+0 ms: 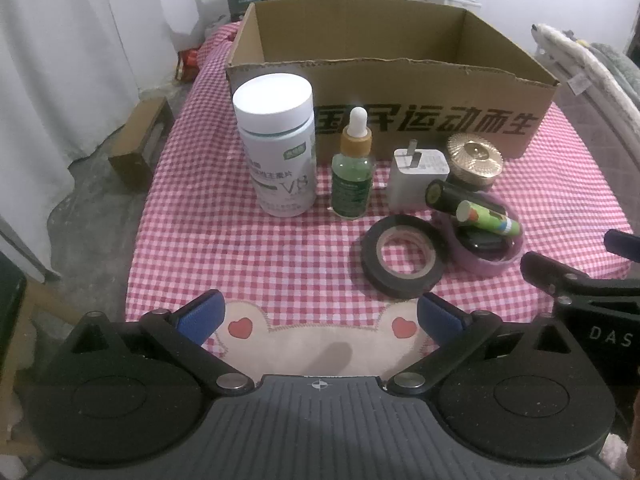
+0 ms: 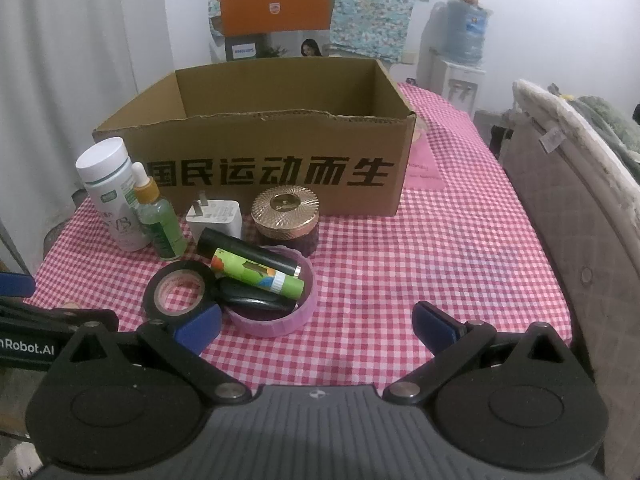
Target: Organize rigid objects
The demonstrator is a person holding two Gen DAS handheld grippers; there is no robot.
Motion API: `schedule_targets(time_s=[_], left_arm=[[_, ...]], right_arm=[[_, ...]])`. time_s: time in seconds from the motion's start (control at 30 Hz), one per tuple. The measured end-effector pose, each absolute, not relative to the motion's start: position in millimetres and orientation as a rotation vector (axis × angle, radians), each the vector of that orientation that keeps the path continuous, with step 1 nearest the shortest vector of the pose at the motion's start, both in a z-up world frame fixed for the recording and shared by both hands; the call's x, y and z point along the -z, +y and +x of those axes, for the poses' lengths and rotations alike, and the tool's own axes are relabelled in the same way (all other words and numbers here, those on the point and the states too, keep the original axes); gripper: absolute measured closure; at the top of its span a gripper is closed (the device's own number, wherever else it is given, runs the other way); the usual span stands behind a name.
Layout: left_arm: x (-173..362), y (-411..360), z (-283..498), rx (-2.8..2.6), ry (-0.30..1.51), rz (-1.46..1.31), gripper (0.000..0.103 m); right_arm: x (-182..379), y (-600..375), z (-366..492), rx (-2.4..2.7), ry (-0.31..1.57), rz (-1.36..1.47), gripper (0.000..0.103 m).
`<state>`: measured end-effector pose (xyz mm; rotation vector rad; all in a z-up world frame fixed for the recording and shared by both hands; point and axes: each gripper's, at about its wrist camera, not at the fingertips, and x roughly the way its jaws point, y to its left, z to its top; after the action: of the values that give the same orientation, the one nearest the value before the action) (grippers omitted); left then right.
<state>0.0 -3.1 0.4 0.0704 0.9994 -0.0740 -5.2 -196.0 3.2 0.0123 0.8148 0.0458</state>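
An open cardboard box [image 1: 432, 128] [image 2: 280, 176] stands at the back of the checked cloth. In front of it stand a white pill bottle [image 1: 276, 144] [image 2: 110, 192], a green dropper bottle [image 1: 352, 172] [image 2: 158, 220], a white charger plug [image 1: 416, 178] [image 2: 216, 218] and a gold-lidded jar [image 1: 474, 162] [image 2: 286, 216]. A black tape roll [image 1: 402, 262] [image 2: 178, 290] lies beside a pink tape ring [image 1: 488, 262] [image 2: 272, 320] that holds a black tube [image 2: 248, 256], a green glue stick [image 1: 488, 218] [image 2: 256, 274] and a dark object. My left gripper [image 1: 320, 314] and right gripper [image 2: 316, 324] both stand open and empty, short of the objects.
The table's red-and-white checked cloth [image 1: 240, 248] [image 2: 440, 248] drops off at the left edge. A padded chair back [image 2: 576, 200] stands to the right. A small cardboard box [image 1: 140, 144] lies on the floor at left. A water dispenser [image 2: 460, 52] stands behind.
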Motion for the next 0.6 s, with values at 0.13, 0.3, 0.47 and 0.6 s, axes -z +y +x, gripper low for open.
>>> schedule_targets(time_s=[0.13, 0.3, 0.47, 0.6], left_arm=[[0.4, -0.9, 0.2, 0.07, 1.0, 0.062, 0.0], [1.2, 1.7, 0.9, 0.062, 1.005, 0.061, 0.0], [1.7, 2.1, 0.9, 0.056, 1.006, 0.064, 0.0], [2.3, 2.0, 1.5, 0.053, 1.008, 0.068, 0.0]], right_arm=[[-3.0, -195.5, -5.3, -0.044, 0.818, 0.011, 0.0], [-1.9, -195.4, -4.2, -0.047, 0.822, 0.012, 0.0], [-0.9, -193.6, -3.2, -0.047, 0.827, 0.011, 0.0], [-0.9, -193.8, -3.1, -0.048, 0.828, 0.011, 0.0]])
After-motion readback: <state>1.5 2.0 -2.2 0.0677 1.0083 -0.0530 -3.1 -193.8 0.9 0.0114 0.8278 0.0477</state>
